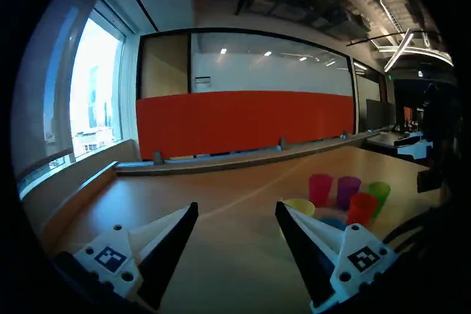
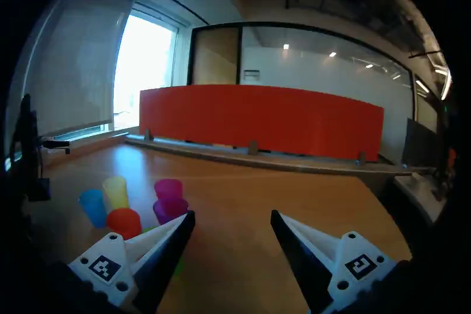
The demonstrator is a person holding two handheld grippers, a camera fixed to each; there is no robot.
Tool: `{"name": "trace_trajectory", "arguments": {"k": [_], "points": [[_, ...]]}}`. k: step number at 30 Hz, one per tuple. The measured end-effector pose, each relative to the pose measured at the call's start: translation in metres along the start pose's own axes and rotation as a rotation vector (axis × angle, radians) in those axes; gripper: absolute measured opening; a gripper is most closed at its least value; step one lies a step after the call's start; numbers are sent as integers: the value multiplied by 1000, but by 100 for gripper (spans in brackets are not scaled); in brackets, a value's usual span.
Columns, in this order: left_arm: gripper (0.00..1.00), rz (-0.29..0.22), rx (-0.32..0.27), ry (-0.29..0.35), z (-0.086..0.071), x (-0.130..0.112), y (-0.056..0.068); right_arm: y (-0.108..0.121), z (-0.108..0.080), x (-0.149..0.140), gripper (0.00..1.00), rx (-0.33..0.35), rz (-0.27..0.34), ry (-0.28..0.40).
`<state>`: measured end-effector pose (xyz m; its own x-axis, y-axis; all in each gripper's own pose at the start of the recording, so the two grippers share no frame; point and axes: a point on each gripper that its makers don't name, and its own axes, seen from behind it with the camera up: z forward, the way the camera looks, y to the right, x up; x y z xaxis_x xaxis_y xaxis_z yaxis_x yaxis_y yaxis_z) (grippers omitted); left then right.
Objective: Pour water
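Several plastic cups stand grouped on the wooden table. In the left gripper view I see a pink cup (image 1: pixel 320 189), a purple cup (image 1: pixel 347 191), a green cup (image 1: pixel 379 195), an orange cup (image 1: pixel 361 208), a yellow cup (image 1: pixel 299 205) and a blue cup (image 1: pixel 333 223), partly behind my right-hand finger. My left gripper (image 1: pixel 235 214) is open over bare tabletop, left of the cups. In the right gripper view the cups sit at lower left: blue (image 2: pixel 93 206), yellow (image 2: pixel 116 192), orange (image 2: pixel 124 222), pink (image 2: pixel 168 188), purple (image 2: pixel 171 209). My right gripper (image 2: pixel 232 220) is open, holding nothing, right of the cups.
The wooden table (image 1: pixel 235 255) stretches far back to an orange divider panel (image 1: pixel 244 121) on a raised rail. A bright window (image 1: pixel 94 96) is on the left. Dark desks with monitors (image 1: pixel 406 131) lie at far right. A dark stand (image 2: pixel 26 155) rises at the table's left edge.
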<state>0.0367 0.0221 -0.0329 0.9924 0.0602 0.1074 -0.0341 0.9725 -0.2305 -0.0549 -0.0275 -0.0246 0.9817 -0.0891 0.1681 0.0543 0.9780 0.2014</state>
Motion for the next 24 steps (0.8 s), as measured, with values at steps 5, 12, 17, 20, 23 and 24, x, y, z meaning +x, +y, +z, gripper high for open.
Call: {"name": "trace_trajectory", "arguments": {"k": [5,12,17,20,23,24], "points": [[98,-30,50,53,1,14,-3,13,4,9,99,-98,14,65],[98,-59,102,99,7,24,-5,25,1,23,99,-212,25,149],[98,-82,135,122,12,30,-6,32,-5,34,99,-283,42,198],[98,-104,151,134,12,32,-6,31,-7,35,99,-295,54,215],[98,-120,157,133,13,31,-5,29,-6,35,99,-293,64,216],[98,-124,159,131,13,30,-5,29,-6,34,99,-291,67,214]]}}
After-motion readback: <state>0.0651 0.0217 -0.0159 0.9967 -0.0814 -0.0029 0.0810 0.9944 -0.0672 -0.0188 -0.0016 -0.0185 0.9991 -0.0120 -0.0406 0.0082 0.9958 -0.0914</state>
